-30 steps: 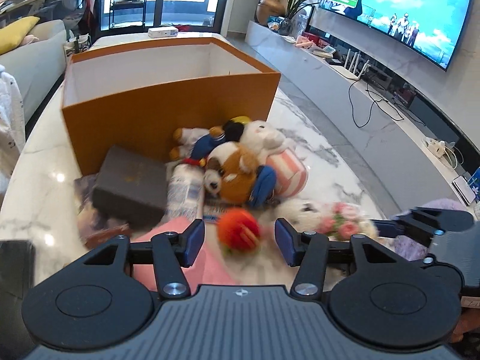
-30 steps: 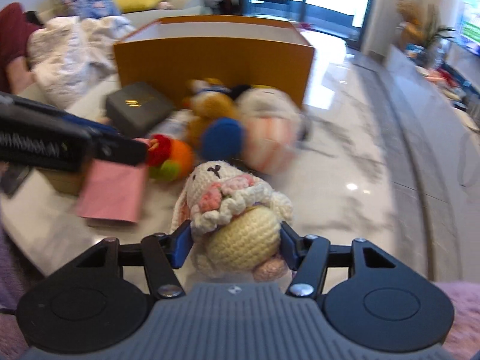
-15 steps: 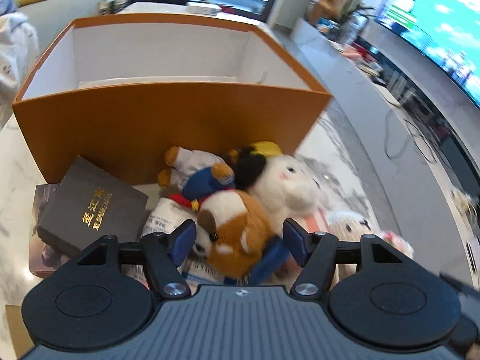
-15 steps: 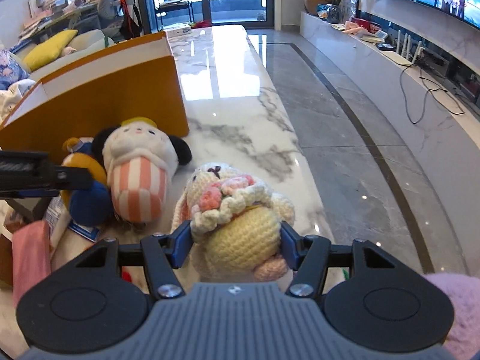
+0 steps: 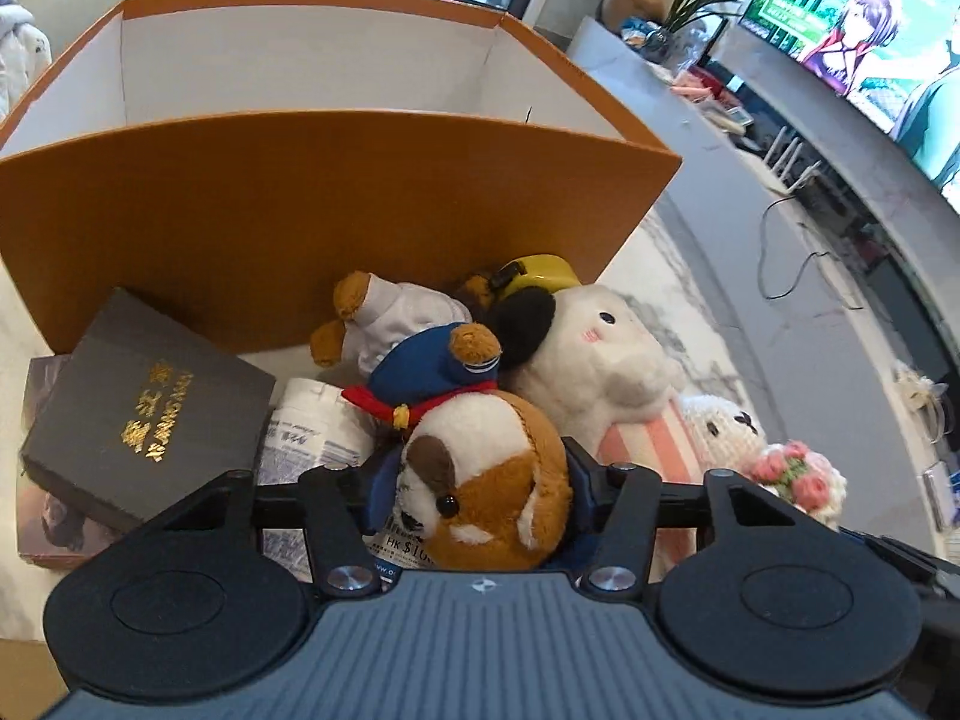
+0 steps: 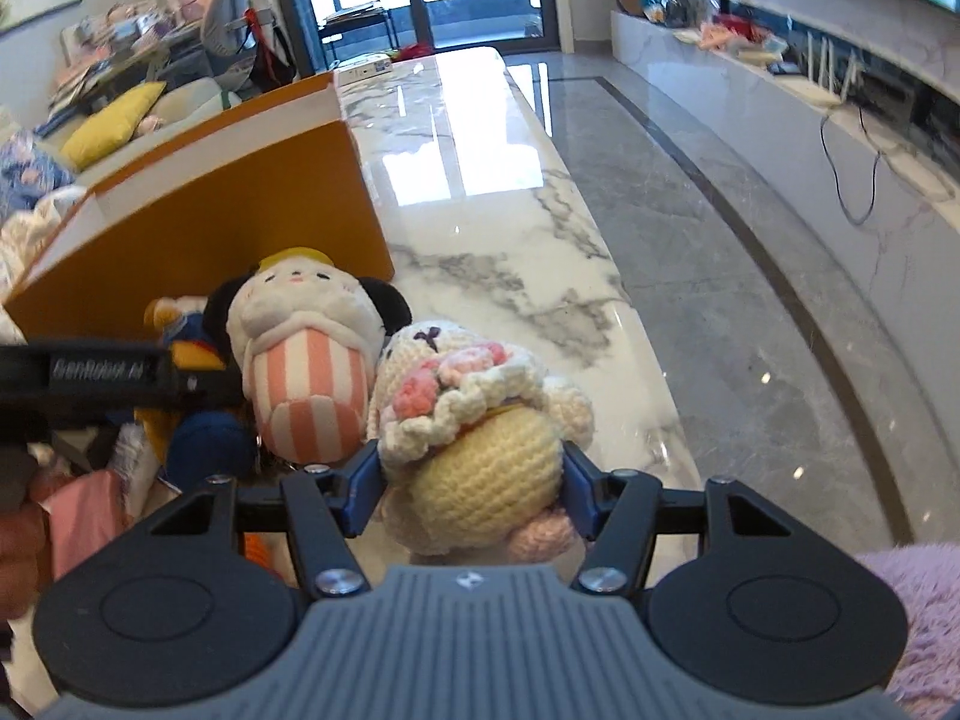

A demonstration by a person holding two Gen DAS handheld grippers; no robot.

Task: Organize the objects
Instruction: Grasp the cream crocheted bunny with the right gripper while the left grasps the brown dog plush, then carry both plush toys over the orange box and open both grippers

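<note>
**Two soft toys gripped in front of the orange box**

The marble table (image 6: 480, 180) carries your orange box (image 5: 300, 210), open-topped, well back from the near edge. Against its front wall lies the pile: a dark book (image 5: 144, 408), a white plush in a striped outfit (image 6: 306, 372). Your left gripper (image 5: 474, 480) is closing, its pads against the brown-and-white plush dog (image 5: 486, 480). Your right gripper (image 6: 474, 480) clamps the crocheted bunny (image 6: 480, 450), near the table's right edge.
</note>
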